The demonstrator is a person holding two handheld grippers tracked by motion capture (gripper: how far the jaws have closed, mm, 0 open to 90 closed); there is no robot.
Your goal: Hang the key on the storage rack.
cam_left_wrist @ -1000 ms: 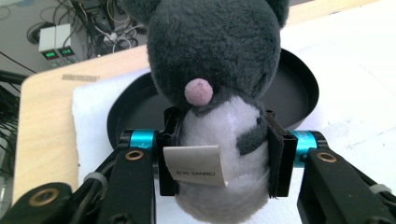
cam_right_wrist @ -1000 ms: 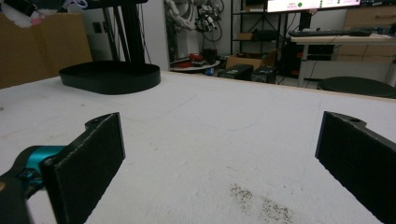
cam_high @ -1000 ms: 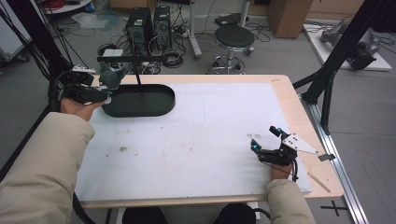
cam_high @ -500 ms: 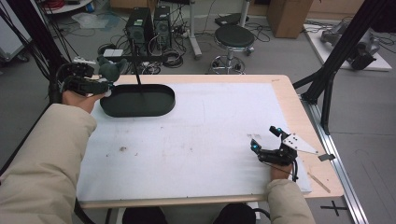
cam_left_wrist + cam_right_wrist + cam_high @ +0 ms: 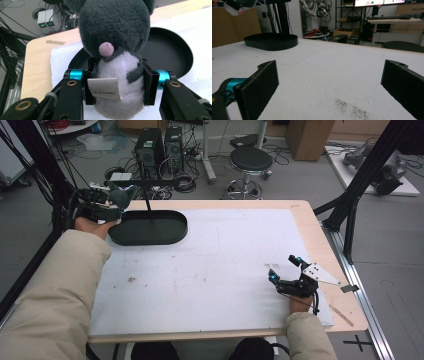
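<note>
The left gripper (image 5: 117, 82) has its jaws clamped on the white belly of a grey and white plush mouse toy (image 5: 116, 47), one pad pressing in from each side, with a small white fabric label (image 5: 105, 88) hanging at the front. From the high view, that toy (image 5: 120, 197) is held off the surface at the far left corner of the worktop (image 5: 305, 220), just beside the left end of the black oval plastic tray (image 5: 150, 227). Over on the near right, the right gripper (image 5: 285, 270) rests low on the white foam mat (image 5: 215, 270), jaws standing wide apart with nothing between them, well away from the tray.
</note>
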